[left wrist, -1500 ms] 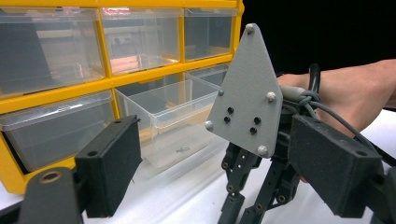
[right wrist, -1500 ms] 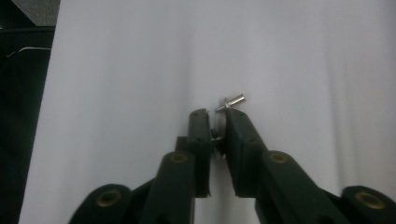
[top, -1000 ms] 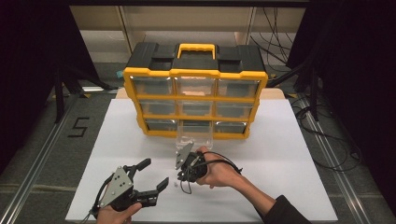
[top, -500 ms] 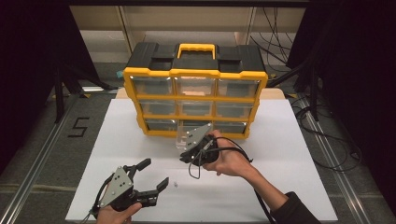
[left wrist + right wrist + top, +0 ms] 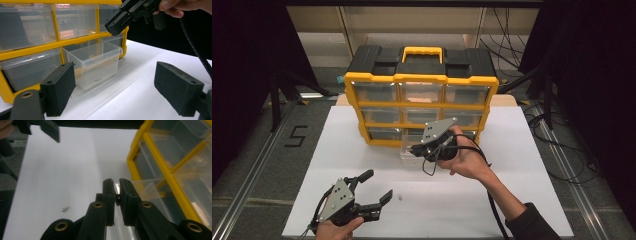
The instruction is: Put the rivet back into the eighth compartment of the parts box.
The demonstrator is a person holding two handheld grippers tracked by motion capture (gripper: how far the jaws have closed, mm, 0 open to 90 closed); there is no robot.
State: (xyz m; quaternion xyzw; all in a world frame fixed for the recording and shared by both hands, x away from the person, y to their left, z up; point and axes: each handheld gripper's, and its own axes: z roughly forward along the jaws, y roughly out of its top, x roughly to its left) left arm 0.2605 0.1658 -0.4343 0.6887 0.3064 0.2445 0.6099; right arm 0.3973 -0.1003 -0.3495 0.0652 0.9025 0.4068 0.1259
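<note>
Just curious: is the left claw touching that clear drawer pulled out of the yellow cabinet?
Apart. The high view shows the left claw near the table's front, bare white table between it and the clear drawer.

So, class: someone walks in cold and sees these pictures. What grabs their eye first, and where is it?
The yellow-and-black plastic drawer cabinet at the back of the white table. In front of it, a clear plastic drawer pulled out from the bottom row, with the right hand-held gripper at it. The left hand-held gripper hangs open near the front edge.
</note>
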